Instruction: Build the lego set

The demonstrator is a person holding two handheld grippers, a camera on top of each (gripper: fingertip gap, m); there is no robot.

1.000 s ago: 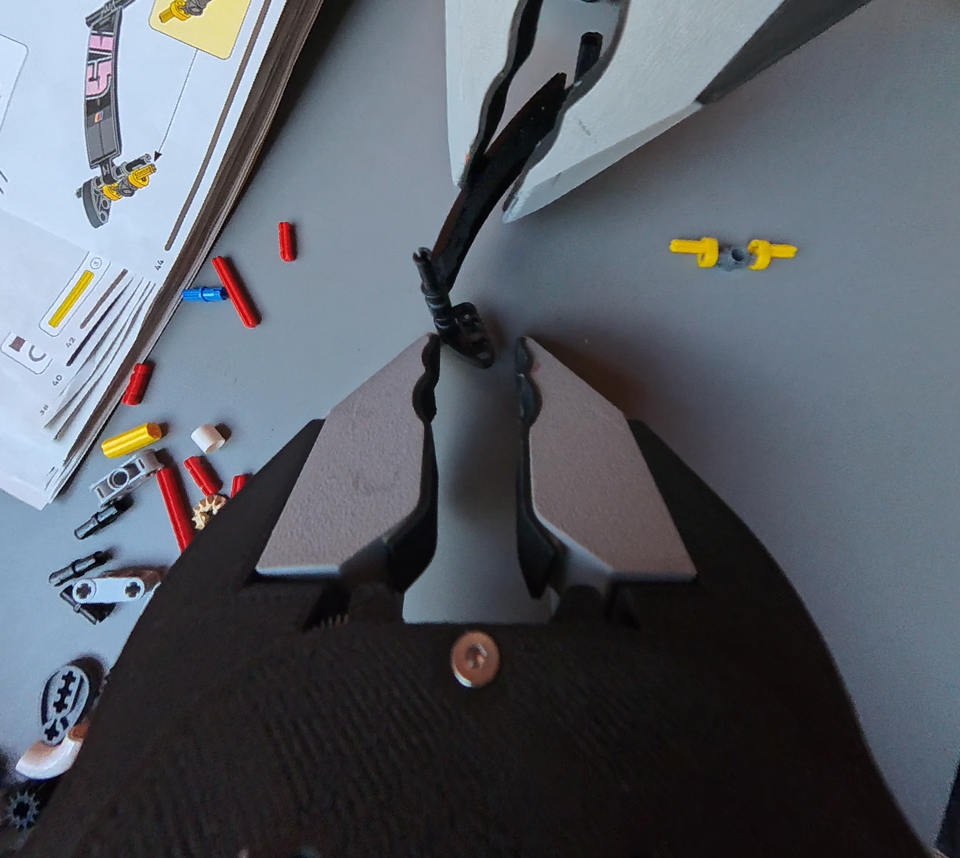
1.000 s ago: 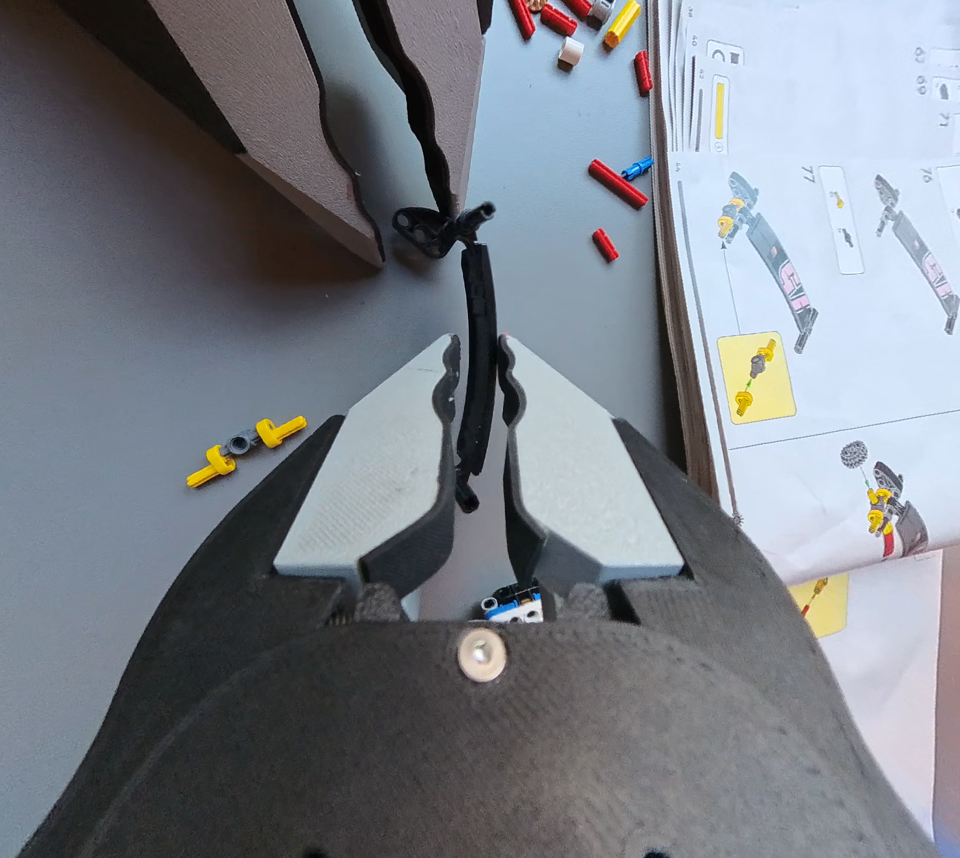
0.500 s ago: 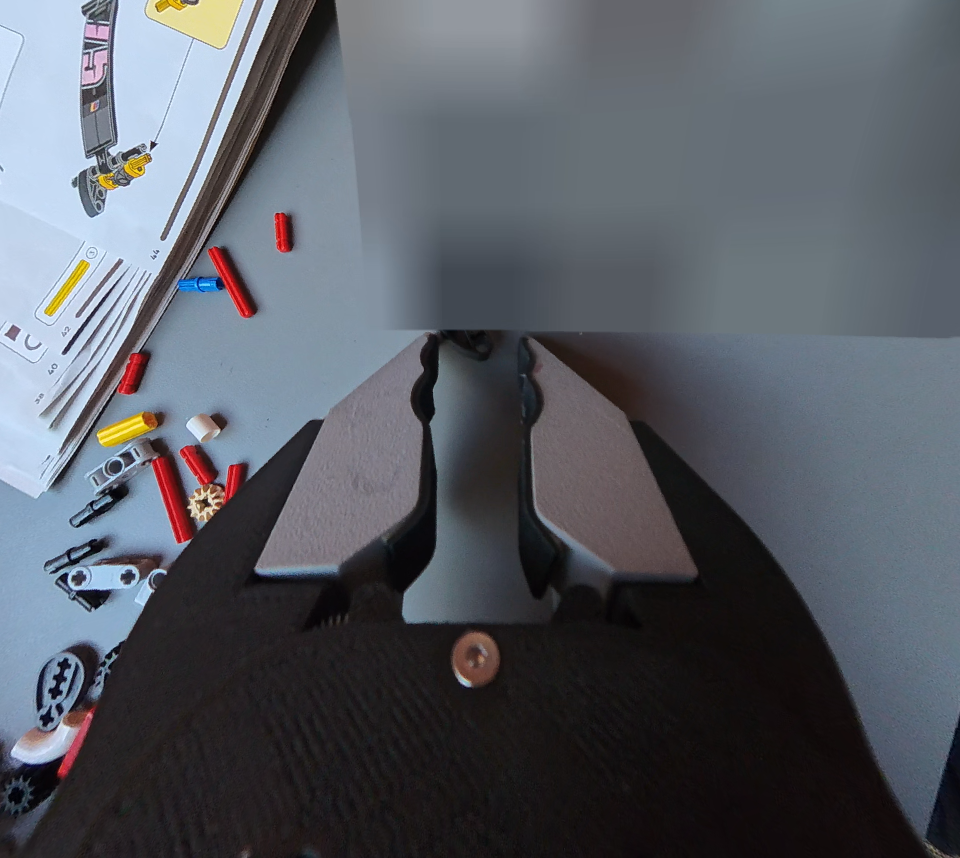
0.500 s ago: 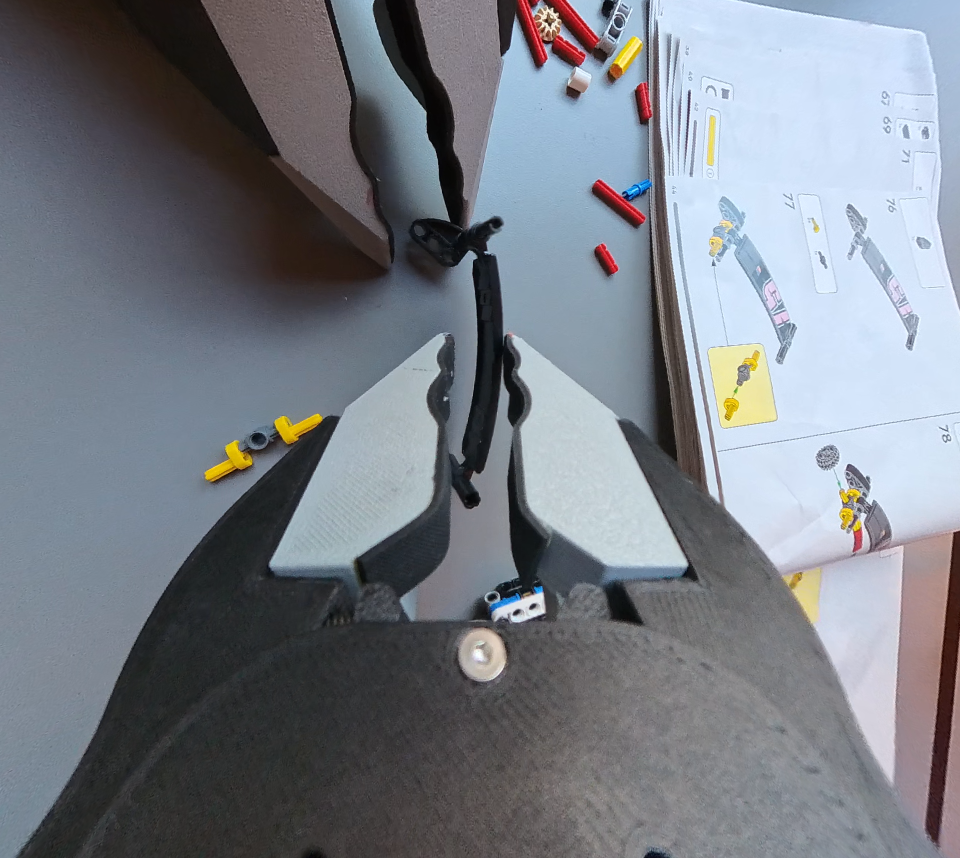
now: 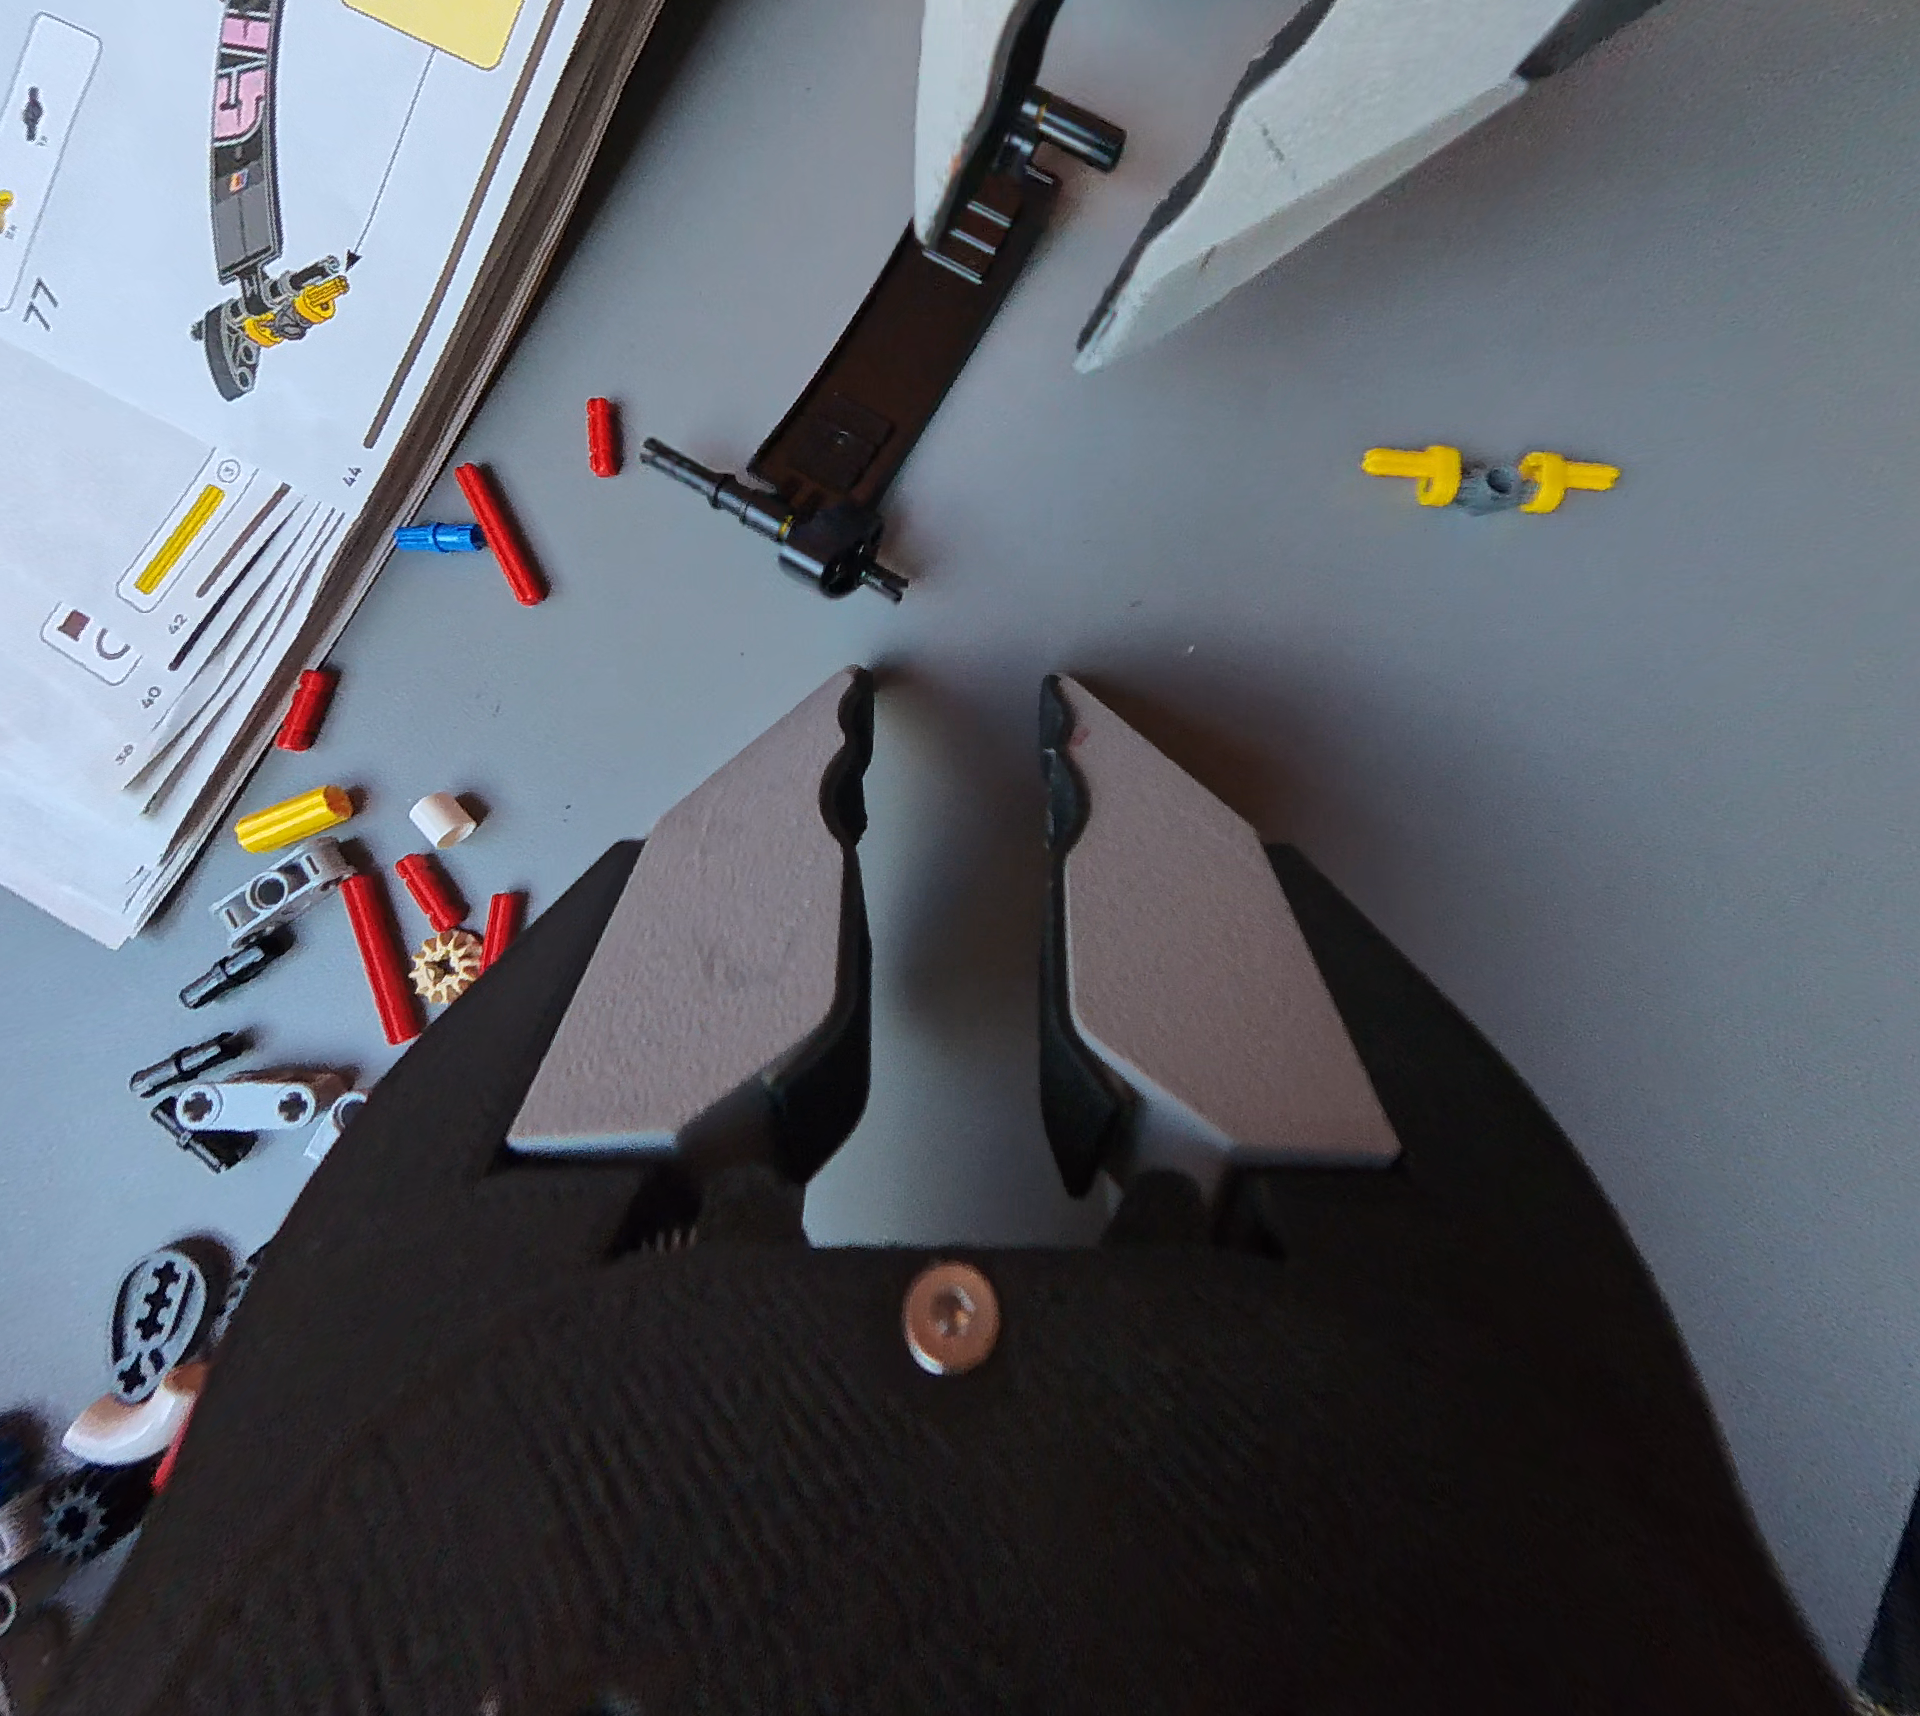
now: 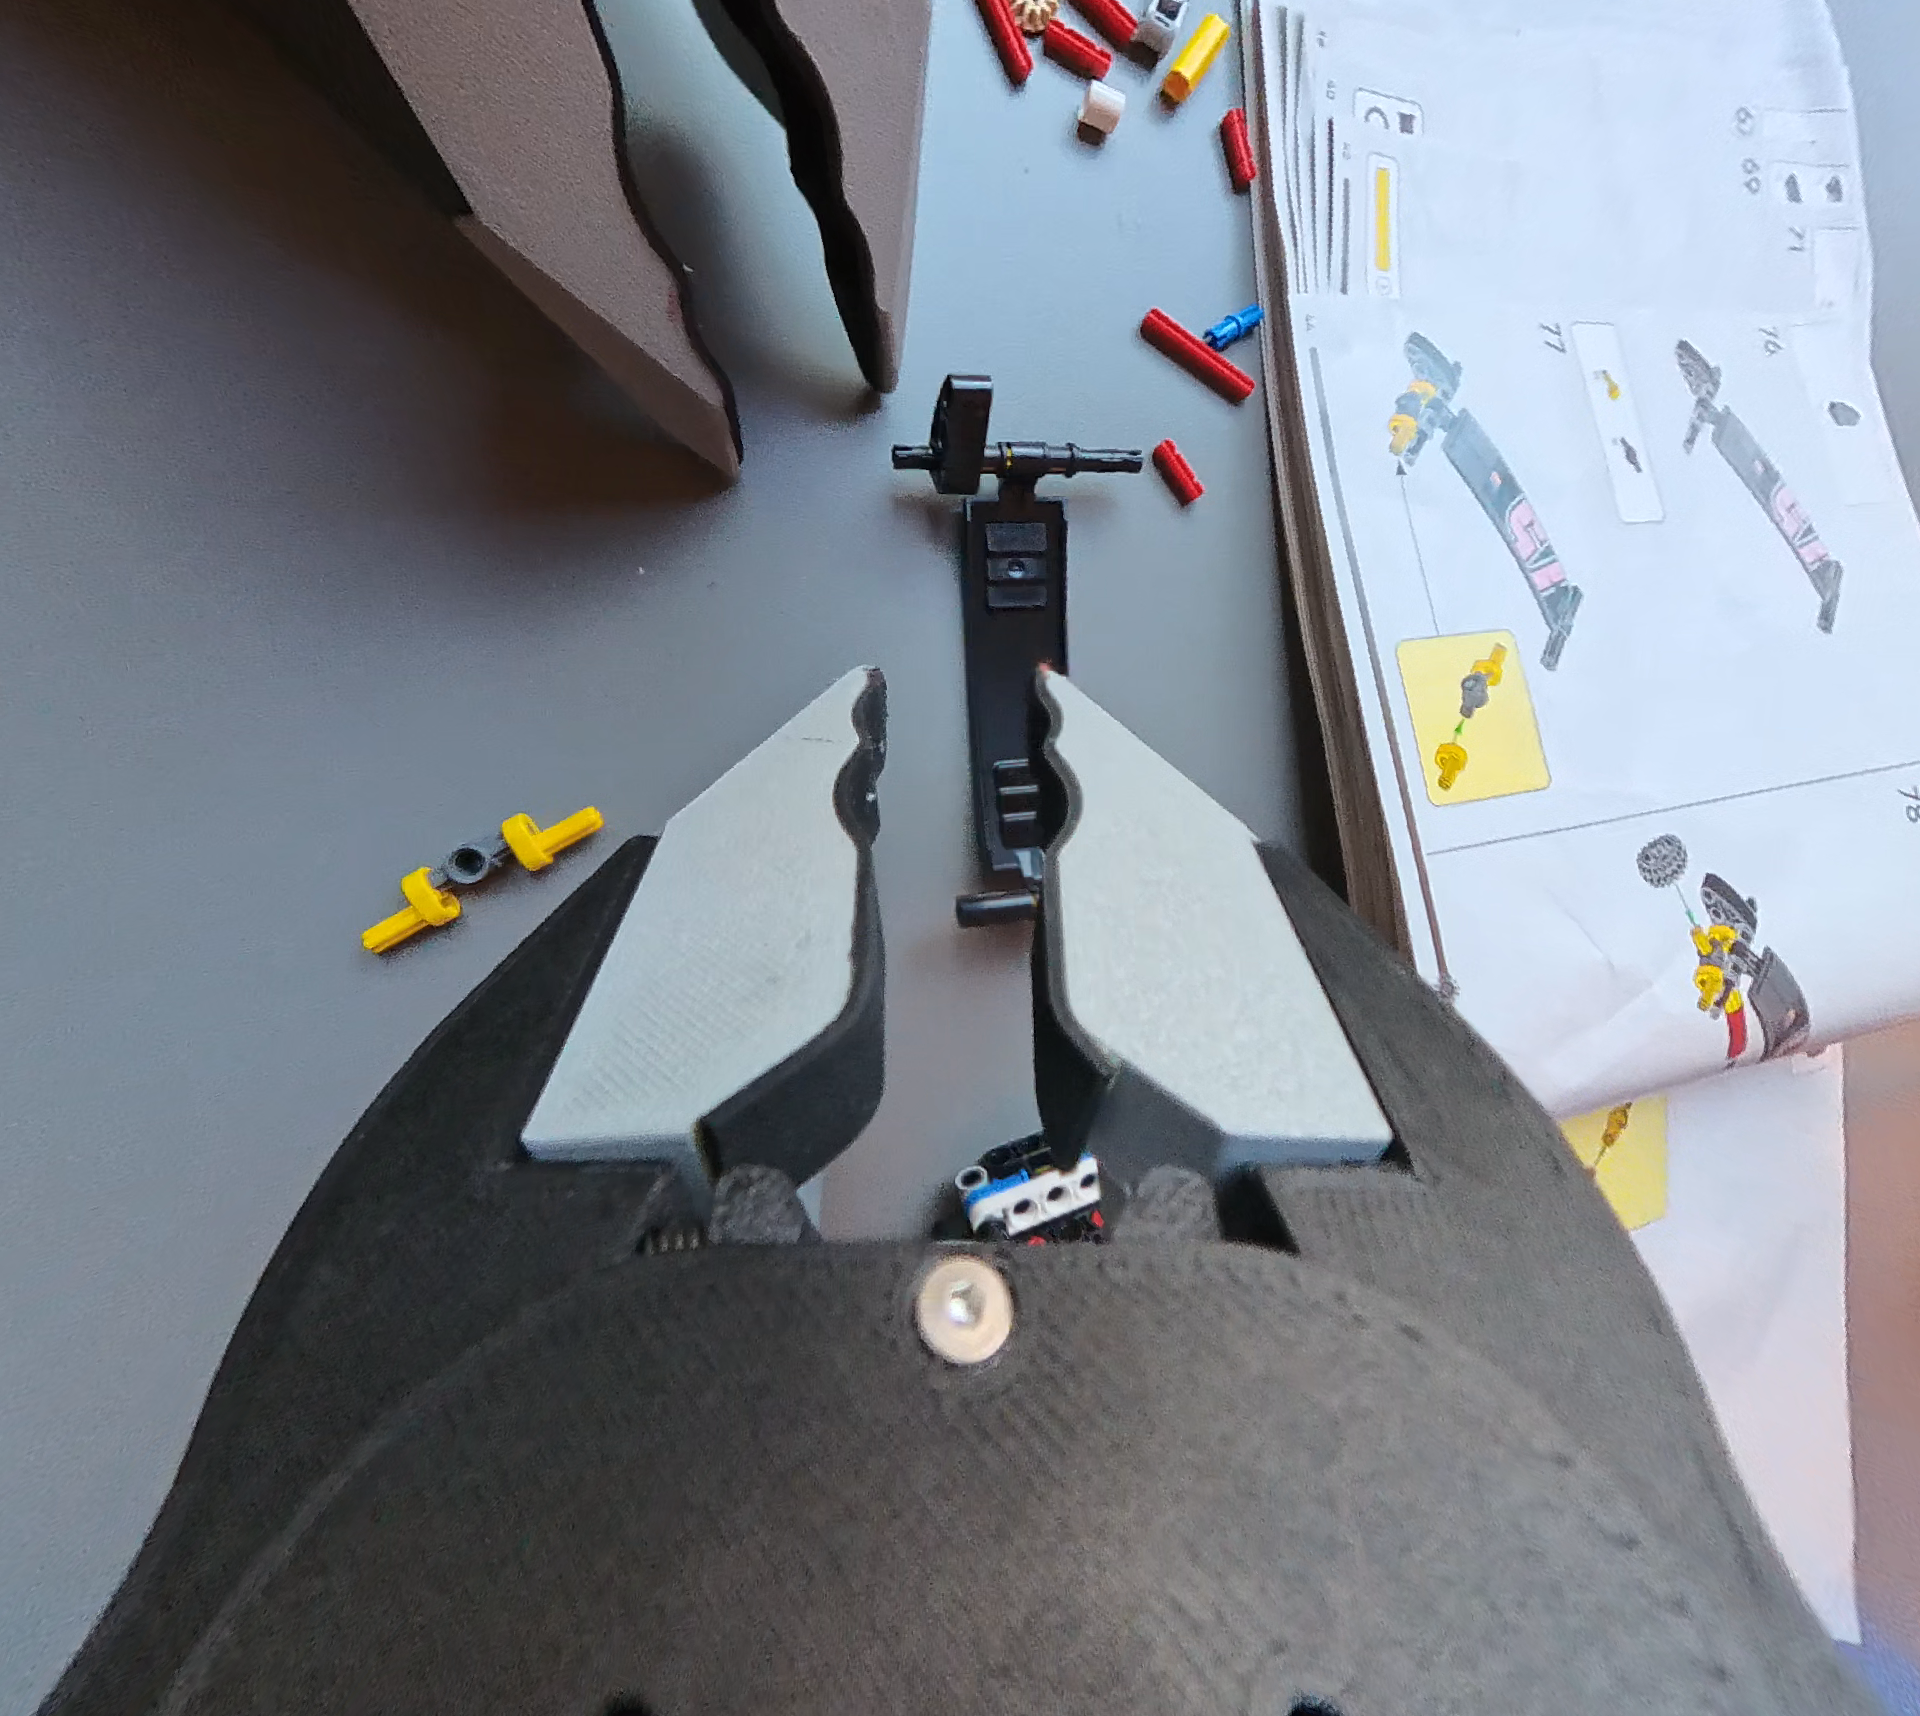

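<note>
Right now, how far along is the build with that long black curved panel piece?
Done: the long black curved panel has its black axle and connector fitted at one end. In hand: nothing; it lies flat on the grey table, beside one finger of the open right gripper, and the left gripper is open too. Left: the yellow-and-grey pin assembly lies unattached.

One black curved panel assembly [image 5: 883,378]; one instruction booklet [image 5: 156,316]; one yellow-and-grey connector piece [image 5: 1491,480]; seven red pins and axles [image 5: 499,532]; one blue pin [image 5: 436,537]; one yellow tube [image 5: 291,817]; one white bush [image 5: 445,819]; one tan gear [image 5: 445,965]; two grippers [image 5: 954,679].
</note>
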